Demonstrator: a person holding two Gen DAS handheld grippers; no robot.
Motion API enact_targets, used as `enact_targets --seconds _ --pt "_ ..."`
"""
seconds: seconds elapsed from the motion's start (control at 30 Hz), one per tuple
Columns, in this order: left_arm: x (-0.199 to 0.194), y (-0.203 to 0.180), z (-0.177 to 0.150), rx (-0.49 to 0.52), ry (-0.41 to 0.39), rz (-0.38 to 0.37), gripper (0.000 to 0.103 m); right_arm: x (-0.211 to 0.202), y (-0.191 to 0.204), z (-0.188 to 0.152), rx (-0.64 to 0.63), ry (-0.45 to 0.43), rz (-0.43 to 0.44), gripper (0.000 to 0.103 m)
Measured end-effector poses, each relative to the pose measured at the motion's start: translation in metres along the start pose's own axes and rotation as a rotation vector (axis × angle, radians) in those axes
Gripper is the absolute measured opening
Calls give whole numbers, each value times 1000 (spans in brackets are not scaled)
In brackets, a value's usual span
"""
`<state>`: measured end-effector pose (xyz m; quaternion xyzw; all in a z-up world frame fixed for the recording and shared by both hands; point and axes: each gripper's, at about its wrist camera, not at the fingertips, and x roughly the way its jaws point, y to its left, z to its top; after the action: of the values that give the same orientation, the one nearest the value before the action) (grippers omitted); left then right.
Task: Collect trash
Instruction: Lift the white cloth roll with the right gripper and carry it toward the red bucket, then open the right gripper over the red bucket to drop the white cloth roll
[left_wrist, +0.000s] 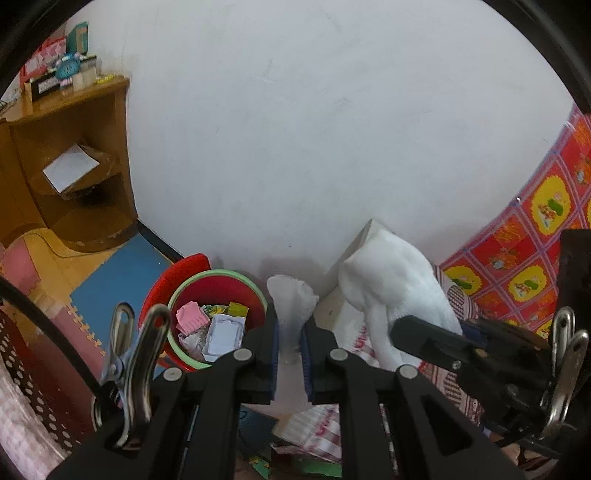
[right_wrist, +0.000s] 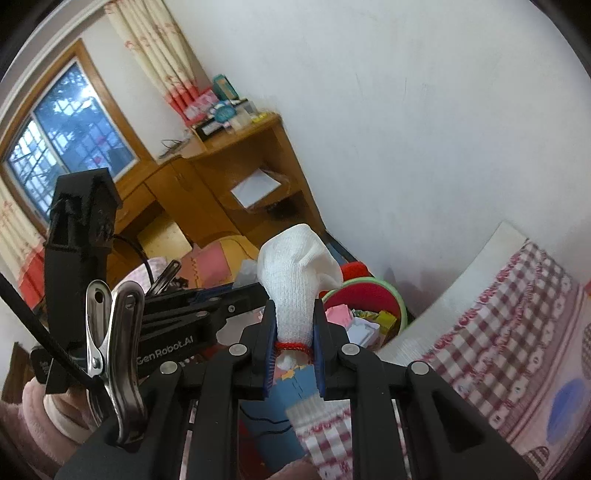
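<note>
From the left wrist camera I see my left gripper clamped on a thin white tissue that stands up between its blue pads. At its ten o'clock, just beside the left finger, sits the red bin with a pale green rim, already holding a pink scrap, white paper and a yellow wrapper. At three o'clock my right gripper reaches in from the side, carrying a white knit glove in front of the white wall.

From the right wrist camera I see my right gripper clamped on that white knit glove near its red-trimmed cuff, the fingers of the glove pointing to twelve o'clock. The bin lies just behind it at two o'clock, near the foot of the wall. The left gripper's black body crosses at nine o'clock. A bed with checked bedding fills four o'clock, and a wooden desk stands at eleven o'clock.
</note>
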<state>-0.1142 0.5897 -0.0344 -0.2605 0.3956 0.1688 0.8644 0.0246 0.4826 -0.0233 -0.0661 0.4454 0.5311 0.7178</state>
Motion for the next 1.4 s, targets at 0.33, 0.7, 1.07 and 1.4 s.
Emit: enact_targets --seconds 0.33,0.7,1.07,1.4 --pt "65 62 16 -10 50 -52 10 94 -15 18 84 115 -72 17" --pt "134 117 13 -57 108 -73 10 190 -35 15 175 259 -153 17" --pt "198 146 7 -91 193 -77 10 252 -65 23 236 351 -260 18" --pt "234 153 9 -108 250 -84 11 281 -95 22 310 414 -300 19"
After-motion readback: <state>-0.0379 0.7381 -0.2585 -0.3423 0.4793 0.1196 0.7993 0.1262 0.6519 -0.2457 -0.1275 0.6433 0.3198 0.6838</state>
